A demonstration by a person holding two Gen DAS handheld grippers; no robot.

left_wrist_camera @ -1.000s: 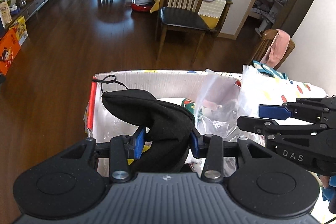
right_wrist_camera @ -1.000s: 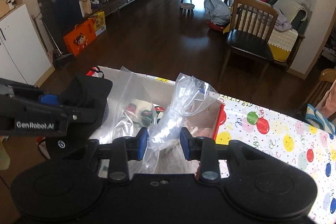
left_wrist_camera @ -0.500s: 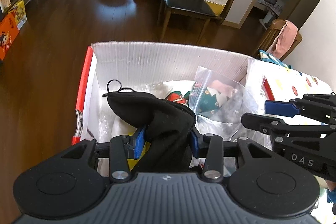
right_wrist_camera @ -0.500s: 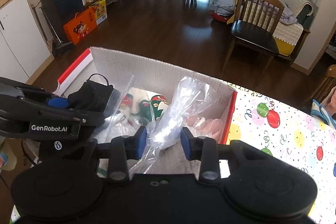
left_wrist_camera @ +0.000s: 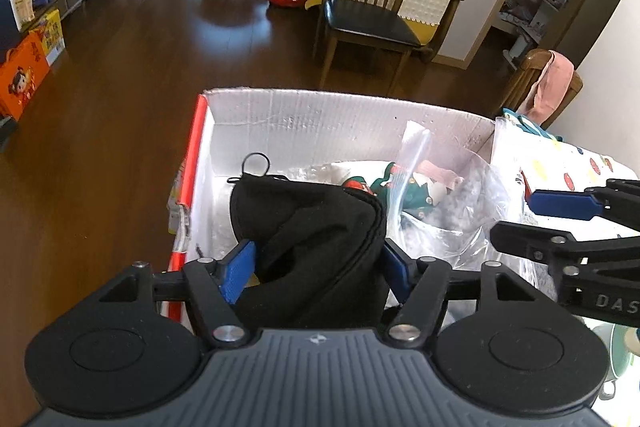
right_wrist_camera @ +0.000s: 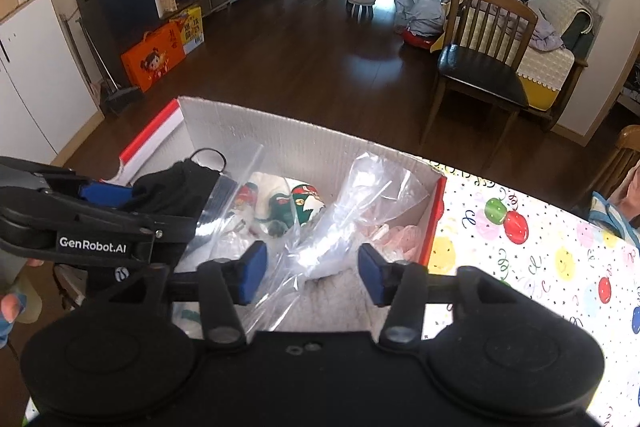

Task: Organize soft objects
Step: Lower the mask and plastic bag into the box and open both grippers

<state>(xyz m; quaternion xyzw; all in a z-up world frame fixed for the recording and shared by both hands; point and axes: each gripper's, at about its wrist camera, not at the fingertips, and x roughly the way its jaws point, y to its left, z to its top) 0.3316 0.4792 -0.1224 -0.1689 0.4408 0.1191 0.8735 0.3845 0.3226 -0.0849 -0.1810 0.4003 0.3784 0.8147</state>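
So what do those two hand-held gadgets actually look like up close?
Both are matt black plastic. Each has two round discs at the base and two hinged link arms with silver pivot pins, ending in blue ribbed pads. The left gripper carries white "GenRobot.AI" lettering on its side; the right gripper shows "DAS".

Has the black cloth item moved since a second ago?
Yes. The black cloth item has sunk below the cardboard box far wall, into the box.

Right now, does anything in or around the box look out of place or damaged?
Nothing looks spilled or torn. The black cloth item stands bunched on end at the cardboard box's left side, between the left gripper's opened jaws. A clear plastic bag sticks up above the rim.
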